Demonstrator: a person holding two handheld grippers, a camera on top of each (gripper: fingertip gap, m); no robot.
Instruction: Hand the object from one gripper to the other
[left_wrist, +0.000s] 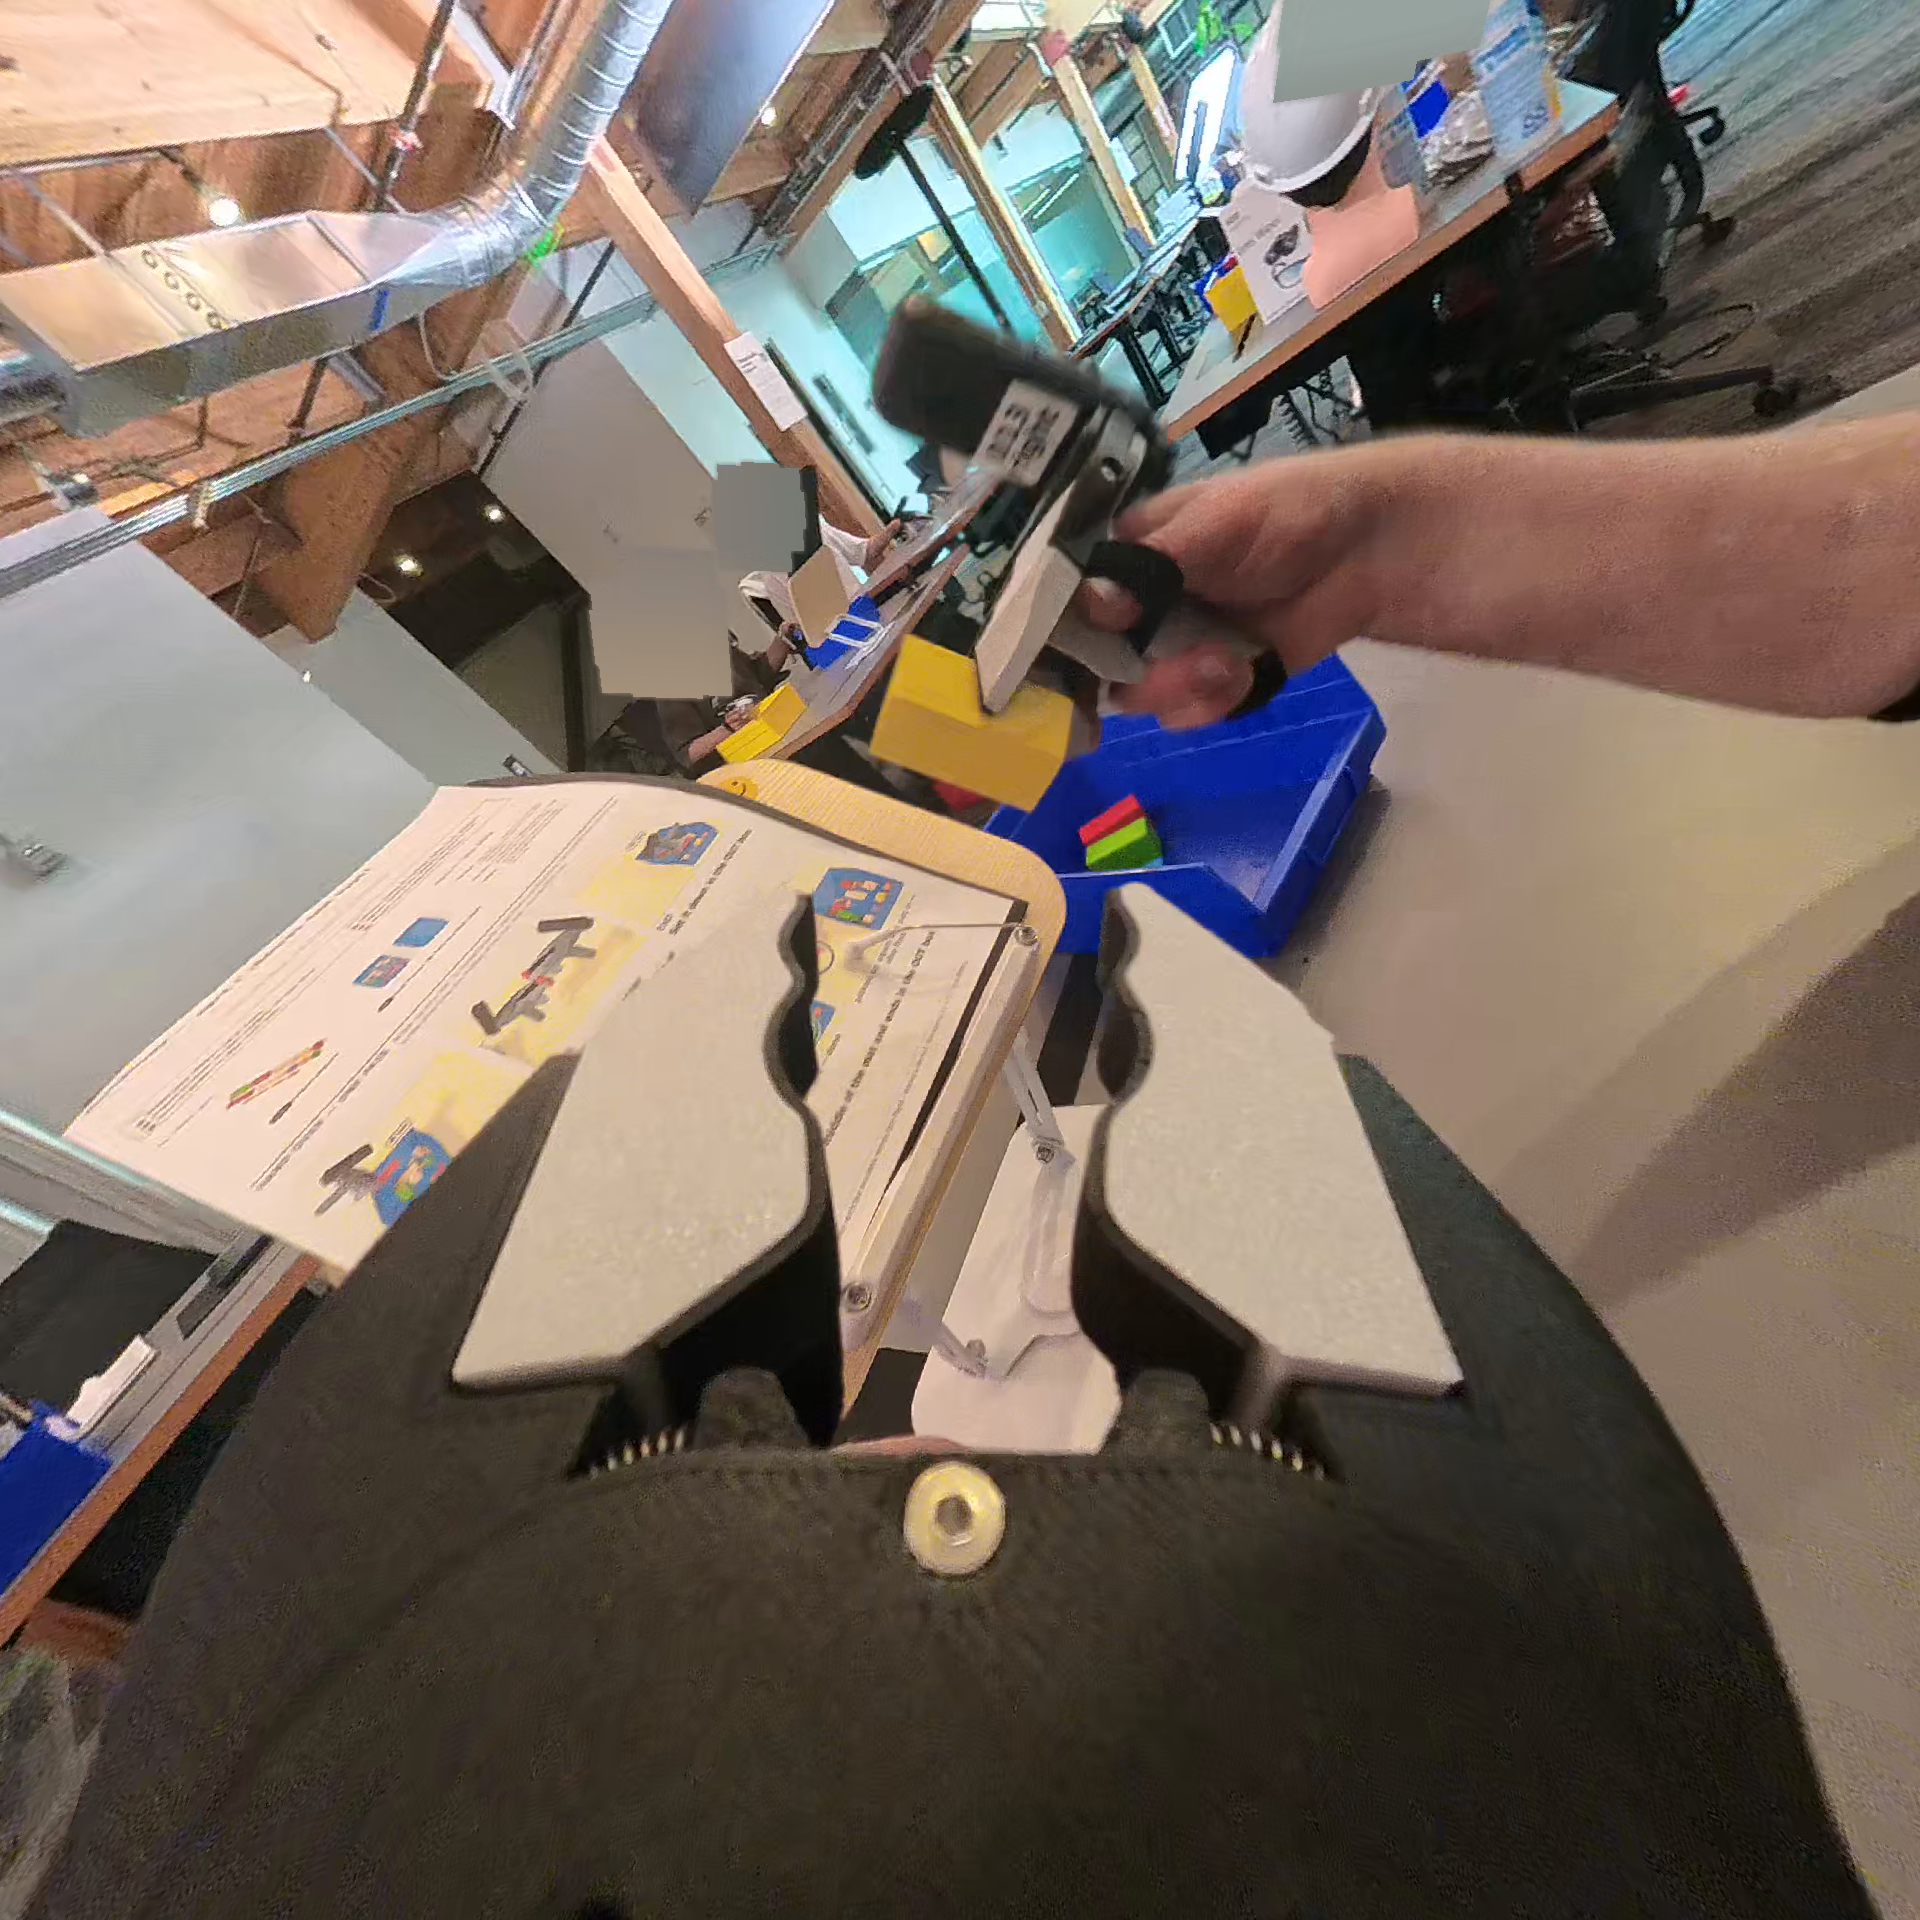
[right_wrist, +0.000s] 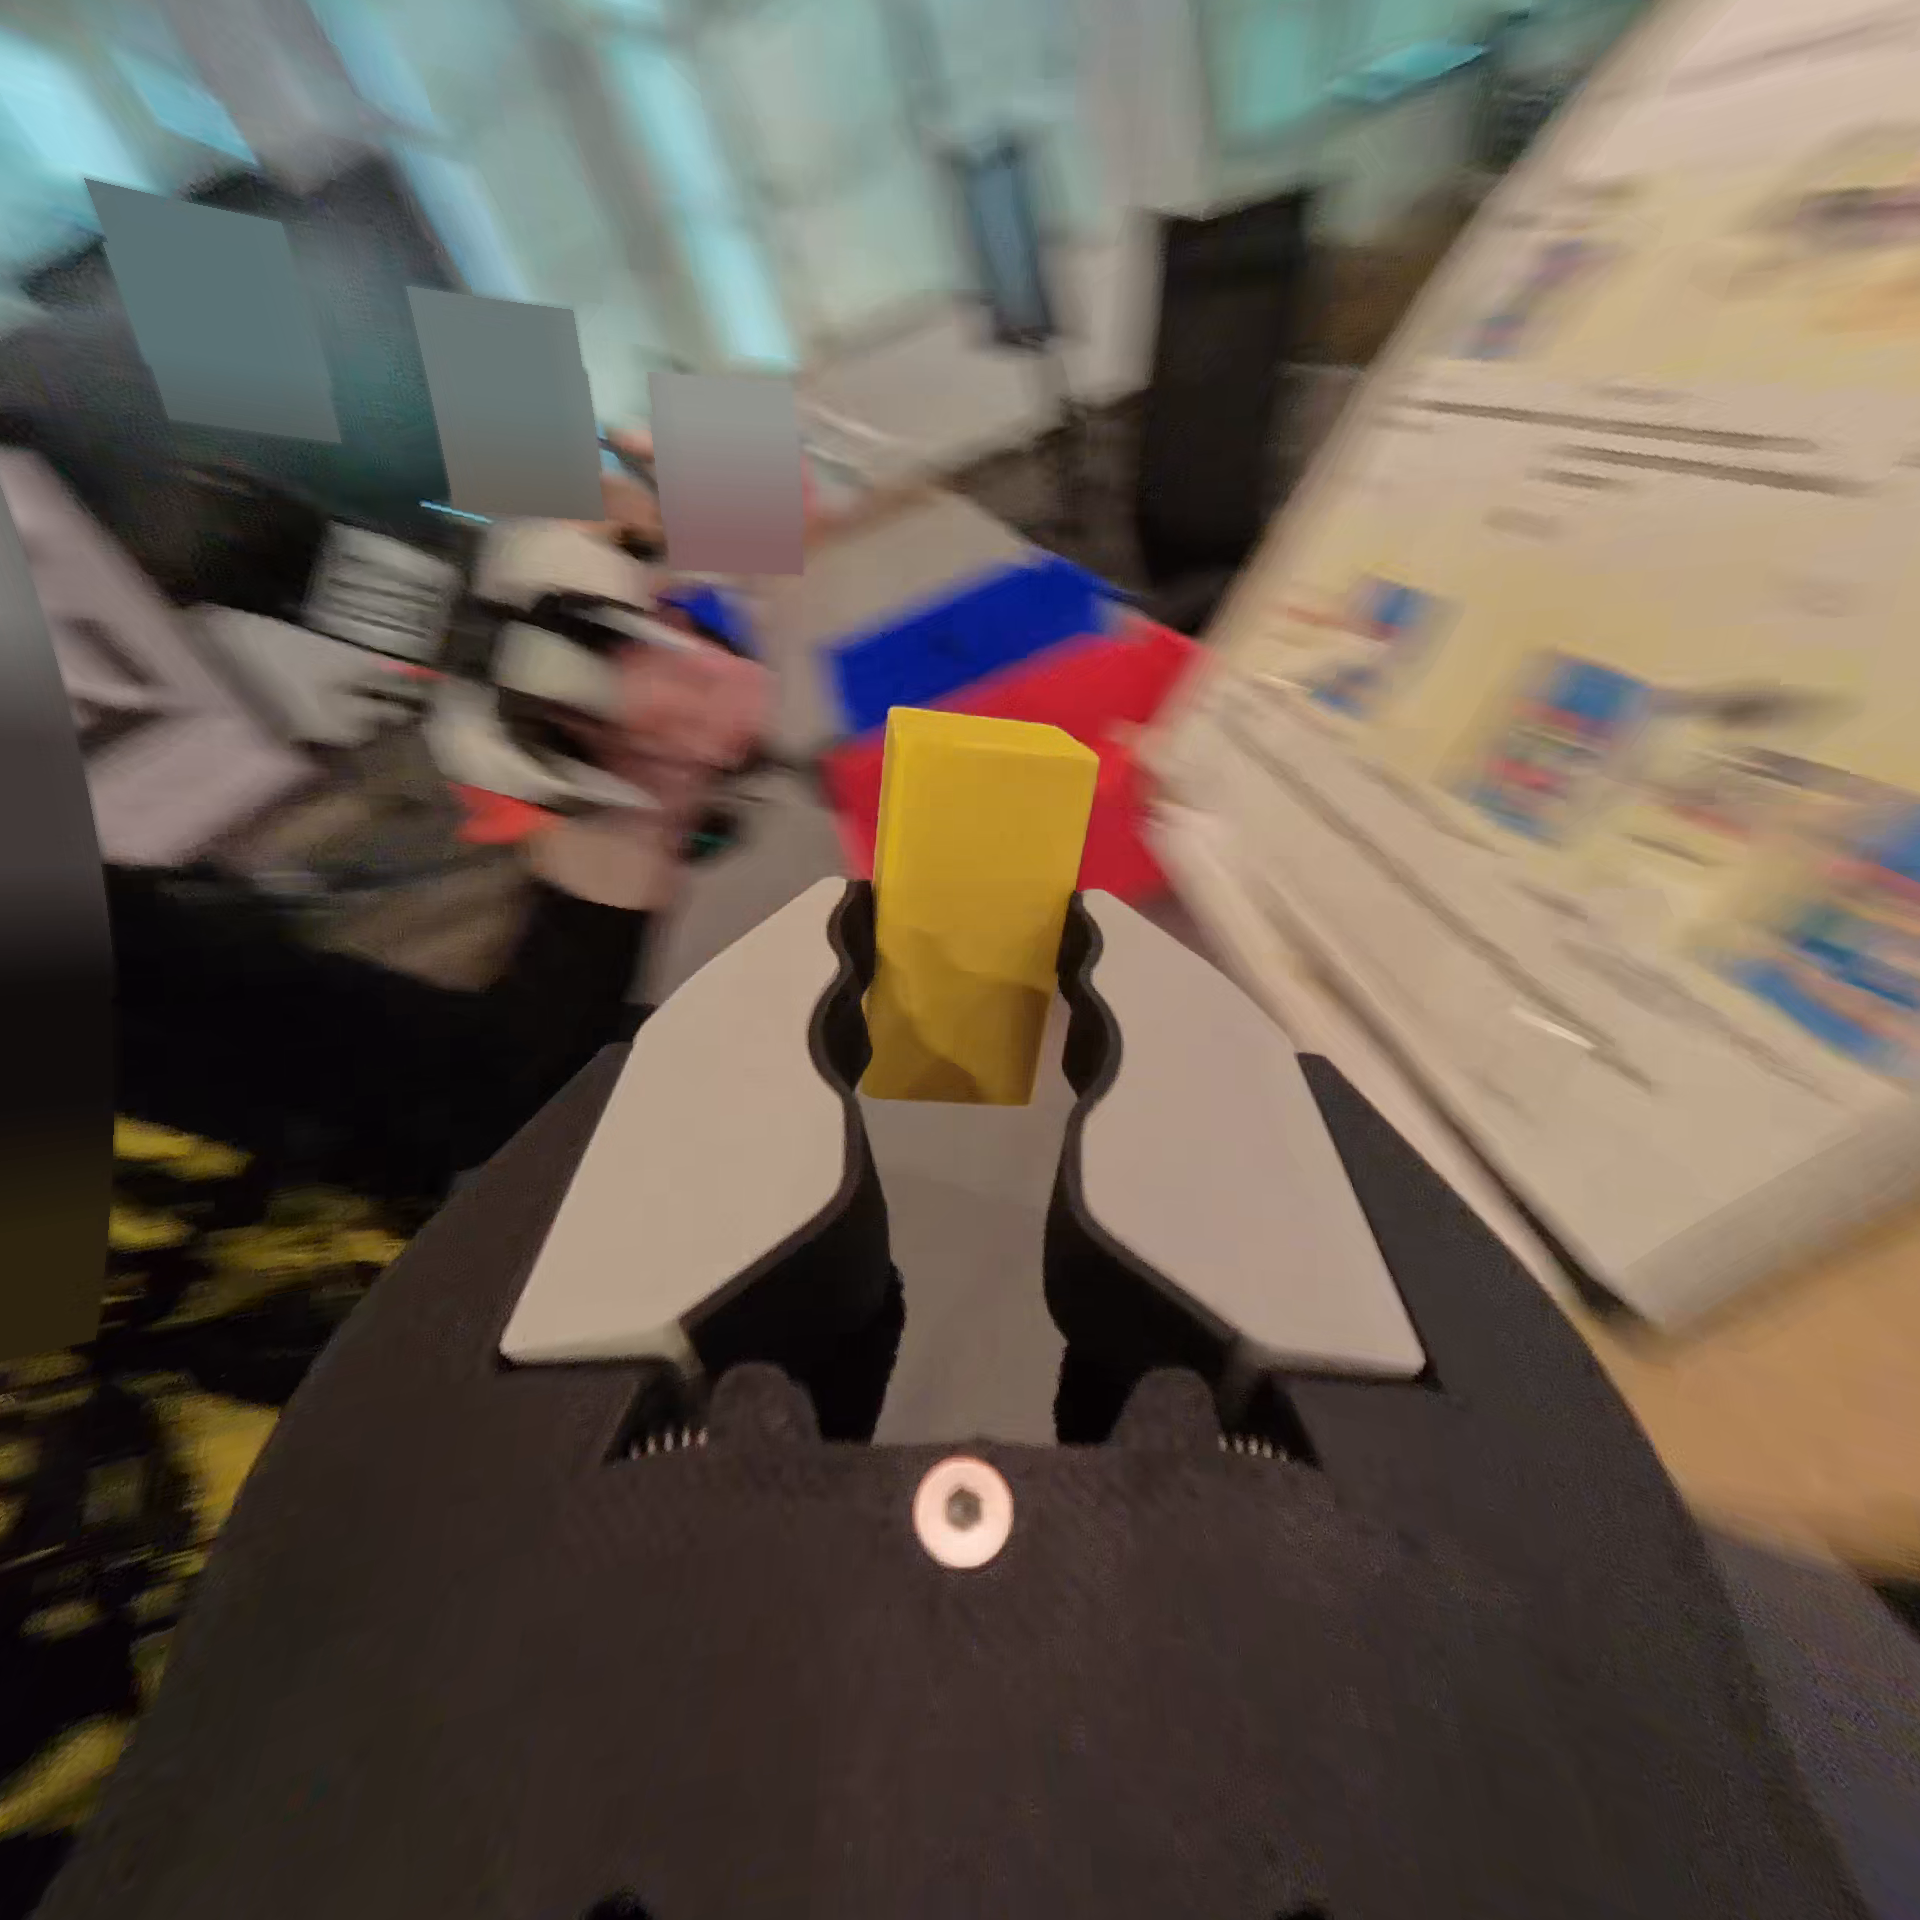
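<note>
Yellow is the colour of the block (right_wrist: 977, 894) that this handover turns on, and it sits in the centre of the right wrist view, standing up between the two fingers of the right gripper (right_wrist: 966, 987), whose dark wavy pads press on its lower sides while most of its length pokes out past the tips. In the left wrist view the same block (left_wrist: 966, 727) shows a little above the middle of the frame, hanging in the air under the right gripper, which a hand (left_wrist: 1247, 561) holds from the right edge of the picture. So the pickup looks done: the block is off the table (left_wrist: 1558, 883) and clear of the blue bin (left_wrist: 1320, 790) that lies just below and to the right of it, where a small red and green block (left_wrist: 1120, 833) remains. The handover itself is not yet done, as far as I can judge. The left gripper (left_wrist: 956, 997) fills the lower half of its own view with its fingers apart and nothing between them; only a printed sheet (left_wrist: 520, 987) on a wooden board (left_wrist: 935, 831) shows through the gap. The block lies well above and beyond those fingertips. What seems left is to bring the two tools together, close the left one on the free end of the block, then let the right one go.
</note>
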